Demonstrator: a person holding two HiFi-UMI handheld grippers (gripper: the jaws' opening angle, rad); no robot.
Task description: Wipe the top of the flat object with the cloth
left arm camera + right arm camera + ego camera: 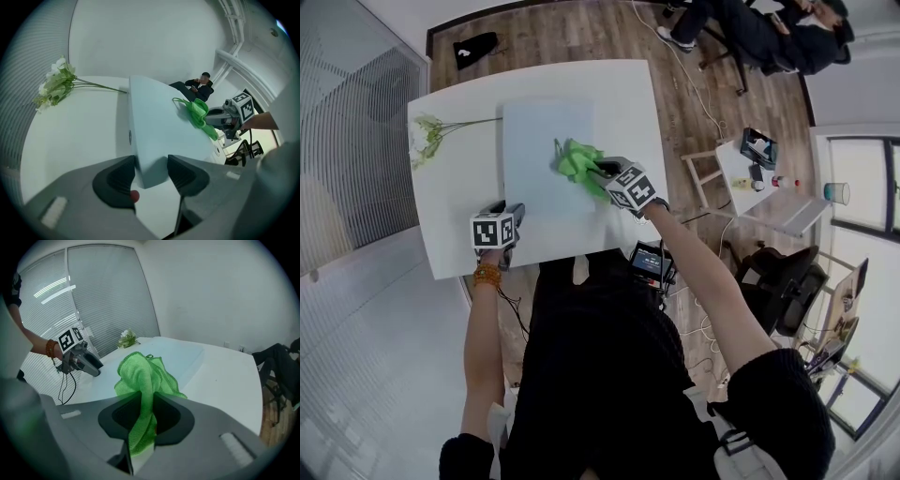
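White surface (623,103) carries pale-blue panel (534,141), lying flat. Left hand-held gripper (151,169) pinches panel's near corner. Right hand-held gripper (143,414) clamped on green cloth (140,373), cloth resting on panel top. Flowers (427,139) beside panel's far-left corner.

Ahead of right gripper (145,413): flat board (534,141) top bare past cloth (577,159), free run to far edge. To its left: left gripper (151,176) clamps board's near corner, blocks that corner. Ahead-left of left gripper: flowers (427,139) on table (623,103), stems reach board's far edge. Right of right gripper: bare table strip, passable.
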